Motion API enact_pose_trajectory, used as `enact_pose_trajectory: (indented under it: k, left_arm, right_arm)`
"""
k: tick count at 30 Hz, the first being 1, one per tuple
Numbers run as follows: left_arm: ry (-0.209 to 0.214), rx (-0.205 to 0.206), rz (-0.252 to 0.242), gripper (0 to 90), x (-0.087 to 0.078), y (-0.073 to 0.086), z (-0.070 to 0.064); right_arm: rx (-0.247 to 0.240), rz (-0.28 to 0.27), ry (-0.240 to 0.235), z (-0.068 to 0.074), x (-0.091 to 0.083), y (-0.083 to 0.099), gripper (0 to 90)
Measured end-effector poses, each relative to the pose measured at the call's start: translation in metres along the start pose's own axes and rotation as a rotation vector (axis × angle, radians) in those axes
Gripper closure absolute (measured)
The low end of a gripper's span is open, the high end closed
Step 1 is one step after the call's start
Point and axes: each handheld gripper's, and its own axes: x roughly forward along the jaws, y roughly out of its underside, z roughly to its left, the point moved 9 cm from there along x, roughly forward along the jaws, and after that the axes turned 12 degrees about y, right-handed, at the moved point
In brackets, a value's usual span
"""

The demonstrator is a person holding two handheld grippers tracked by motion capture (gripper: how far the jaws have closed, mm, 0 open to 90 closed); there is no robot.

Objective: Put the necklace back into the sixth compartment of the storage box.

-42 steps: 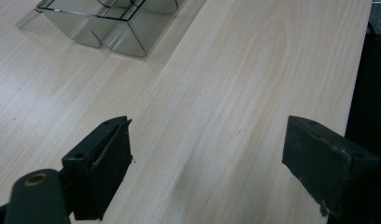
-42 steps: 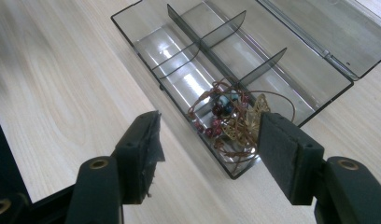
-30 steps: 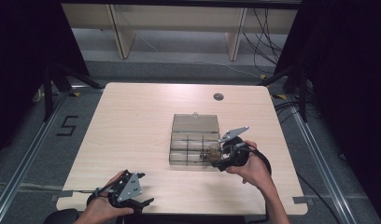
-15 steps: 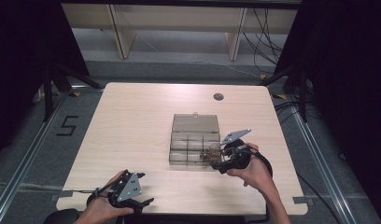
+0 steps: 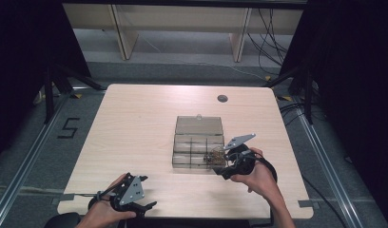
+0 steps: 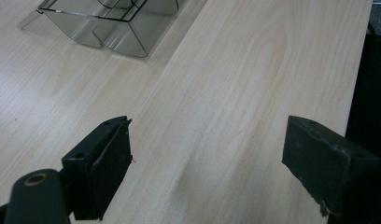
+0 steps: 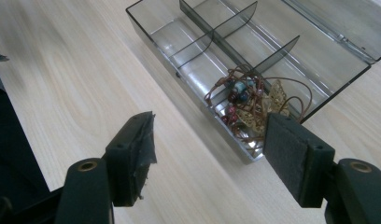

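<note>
Lying in the near right compartment of a clear divided box (image 7: 212,51) on the table (image 5: 135,128), a tangled copper-wire jewellery piece (image 7: 249,105) with beads sits just beyond the spread right tool (image 7: 209,154); the left tool (image 6: 207,172) is spread too.

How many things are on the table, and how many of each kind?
Box: 1
Jewellery tangle in the box: 1
Grippers, left and right: 2
Total: 4
</note>
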Motion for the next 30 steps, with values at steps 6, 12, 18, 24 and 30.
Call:
enact_pose_trajectory:
  k: [6, 12, 18, 24, 30]
  left_arm:
    - [0.0, 0.0, -0.001, 15.0, -0.0002, -0.0001, 0.0]
    - [-0.001, -0.001, -0.001, 15.0, -0.0002, -0.0002, 0.0001]
    - [-0.001, 0.0, -0.002, 15.0, -0.0003, -0.0002, 0.0001]
    - [-0.001, 0.0, -0.001, 15.0, -0.0003, -0.0002, 0.0001]
    - [-0.001, 0.0, -0.001, 15.0, -0.0003, -0.0002, 0.0001]
  right_arm:
    - [0.035, 0.028, 0.009, 0.0034, -0.0009, 0.0046, 34.9]
    - [0.029, 0.037, 0.002, 0.0033, -0.0024, 0.0058, 34.5]
    - [0.005, 0.019, -0.005, 0.0038, -0.0021, 0.0072, 33.5]
    - [0.016, 0.006, -0.014, 0.0068, -0.0005, 0.0072, 31.6]
    - [0.01, -0.005, -0.018, 0.0092, -0.0009, 0.0083, 29.2]
